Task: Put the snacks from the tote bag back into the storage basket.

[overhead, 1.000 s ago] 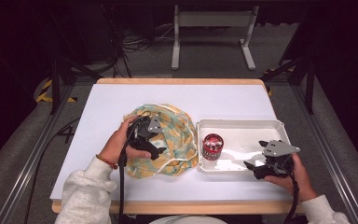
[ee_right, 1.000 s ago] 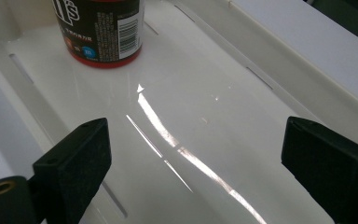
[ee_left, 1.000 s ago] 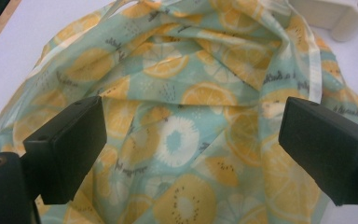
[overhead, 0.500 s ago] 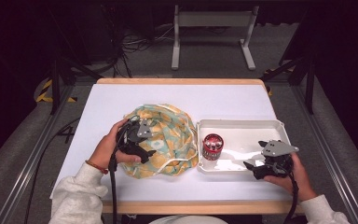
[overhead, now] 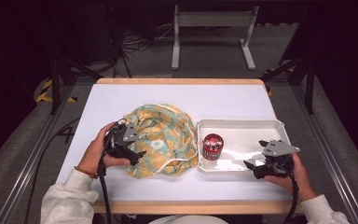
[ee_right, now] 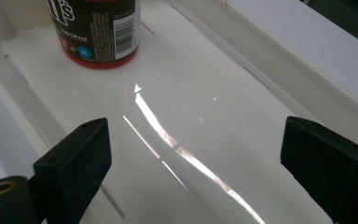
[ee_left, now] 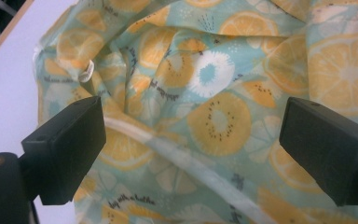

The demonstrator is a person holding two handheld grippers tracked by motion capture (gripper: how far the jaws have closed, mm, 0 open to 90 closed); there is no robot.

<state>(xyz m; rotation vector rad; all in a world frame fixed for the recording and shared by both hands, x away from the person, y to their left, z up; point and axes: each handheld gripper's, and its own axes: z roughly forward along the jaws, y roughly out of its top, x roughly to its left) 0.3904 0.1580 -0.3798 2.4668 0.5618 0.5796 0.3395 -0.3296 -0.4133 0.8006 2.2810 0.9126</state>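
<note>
We take the white tray (overhead: 261, 125) as our landmark. Just to its left, touching its wall, the fruit-print cloth bag (overhead: 161, 135) lies crumpled in a loose heap on the counter (overhead: 121, 98). Inside the tray, at its left end, stands a red can (overhead: 212, 146).

Our left gripper (overhead: 131, 154) sits at the bag's near-left edge, farthest from the tray, with its fingers (ee_left: 70, 144) spread wide over the fabric and nothing pinched between them; they have just been opening a little further. Our right gripper (overhead: 256, 169) rests at the tray's near-right edge, its fingers (ee_right: 74, 158) likewise released, hovering over the bare tray floor with the can well ahead of them.

We judge the bag to be light, soft and floppy. It will sag and drag wherever we lift it, and a single layer may slip out of a shallow pinch. The pale drawstring cord (ee_left: 177, 161) running between our left fingers, or a bunched fold beside it, looks like the surest place to take hold, as thicker material should stay clamped better than flat cloth.

Compared with a second ago, our left hand has slid away from the tray, from over the middle of the bag to its outer edge, and dropped a little. Our right hand, the can and the tray sit where they were.
</note>
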